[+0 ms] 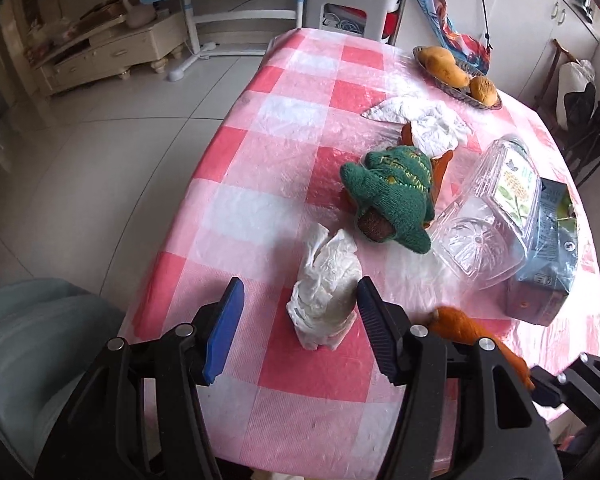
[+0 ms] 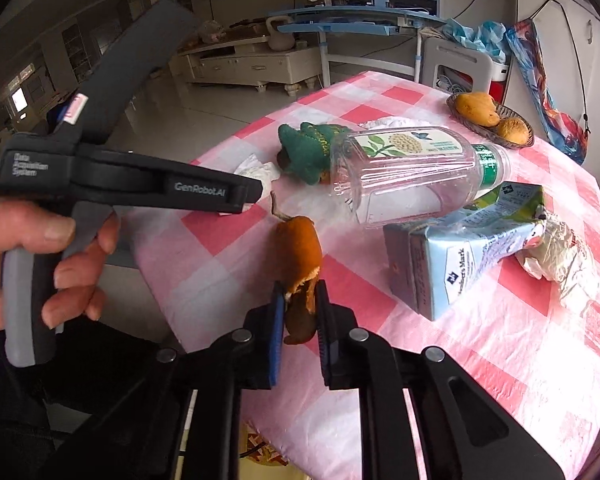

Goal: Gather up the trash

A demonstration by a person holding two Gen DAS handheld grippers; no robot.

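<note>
Your right gripper [image 2: 299, 322] is clamped tight on an orange peel [image 2: 298, 252], both blue pads pressed against its ragged lower end, the stem end pointing away over the pink checked tablecloth [image 2: 480, 360]. Your left gripper [image 1: 300, 320] is spread wide, jaws either side of a crumpled white tissue [image 1: 326, 292] that stands on the cloth between them; the right pad looks to be just at its edge, the left pad apart from it. Beyond the tissue lies a green knitted toy [image 1: 392, 196], and right of it an empty clear plastic bottle [image 2: 412, 172] on its side, touching a squashed blue milk carton [image 2: 460, 252]. More crumpled tissue [image 1: 420, 124] sits further back, near a wicker basket [image 2: 516, 116] of mangoes at the far edge.
</note>
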